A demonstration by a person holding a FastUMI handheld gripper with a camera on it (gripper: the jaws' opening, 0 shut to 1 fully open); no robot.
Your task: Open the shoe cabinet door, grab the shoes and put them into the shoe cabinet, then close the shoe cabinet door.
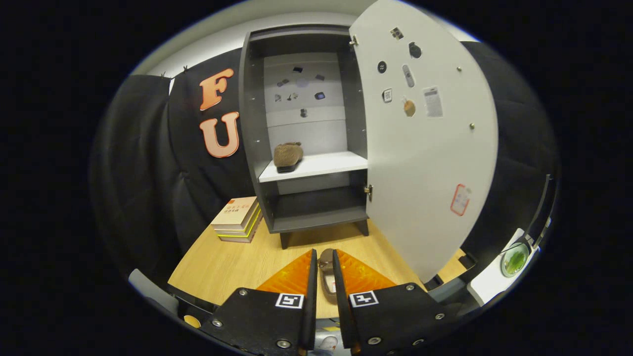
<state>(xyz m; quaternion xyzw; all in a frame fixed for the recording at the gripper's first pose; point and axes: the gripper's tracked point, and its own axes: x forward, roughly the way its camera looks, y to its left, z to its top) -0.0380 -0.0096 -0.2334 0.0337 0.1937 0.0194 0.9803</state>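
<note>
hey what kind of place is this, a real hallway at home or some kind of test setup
Probably a staged test booth, not a real hallway. A small shoe cabinet stands on a wooden table beside stacked books, with black cloth hung behind. The tool is shut on a shoe; another shoe sits on the shelf.

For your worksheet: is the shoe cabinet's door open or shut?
Open: the door swings wide, showing a shoe on the shelf.
</note>
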